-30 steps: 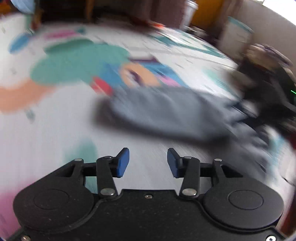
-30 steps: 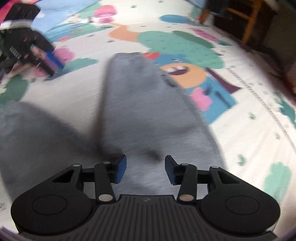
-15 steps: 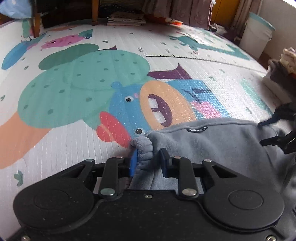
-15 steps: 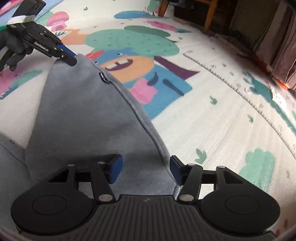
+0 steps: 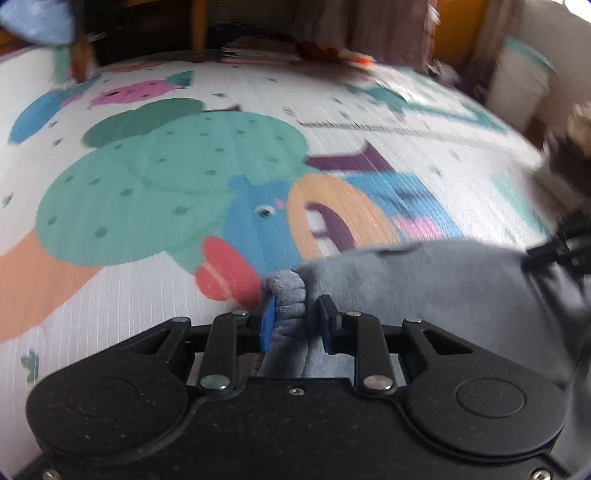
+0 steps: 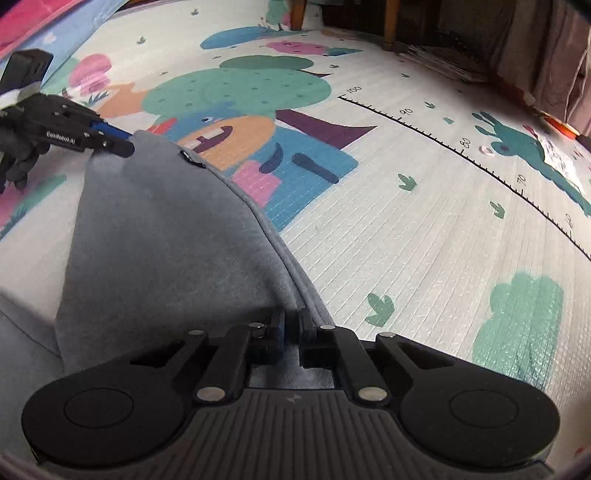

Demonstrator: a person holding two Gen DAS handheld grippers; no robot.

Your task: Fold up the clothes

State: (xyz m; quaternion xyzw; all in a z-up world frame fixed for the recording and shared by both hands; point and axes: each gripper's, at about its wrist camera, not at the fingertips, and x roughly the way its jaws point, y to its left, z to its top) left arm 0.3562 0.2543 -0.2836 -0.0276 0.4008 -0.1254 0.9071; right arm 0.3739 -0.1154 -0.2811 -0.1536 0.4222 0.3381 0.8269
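A grey fleece garment (image 6: 166,236) lies on a colourful cartoon play mat (image 6: 424,229). My left gripper (image 5: 295,317) is shut on a bunched corner of the garment (image 5: 424,280); it also shows far left in the right wrist view (image 6: 118,142), pinching the far corner. My right gripper (image 6: 291,325) is shut on the garment's near hemmed edge. The fabric stretches between the two grippers. The right gripper appears blurred at the right edge of the left wrist view (image 5: 561,251).
Wooden furniture legs (image 6: 388,26) and stacked papers (image 6: 443,62) stand along the mat's far edge. A white bin (image 5: 517,92) stands at the far right. A printed ruler line (image 6: 461,147) crosses the mat right of the garment.
My right gripper has closed on the garment's near edge; half a second ago it was open. My left gripper closed on the far corner earlier and still holds it.
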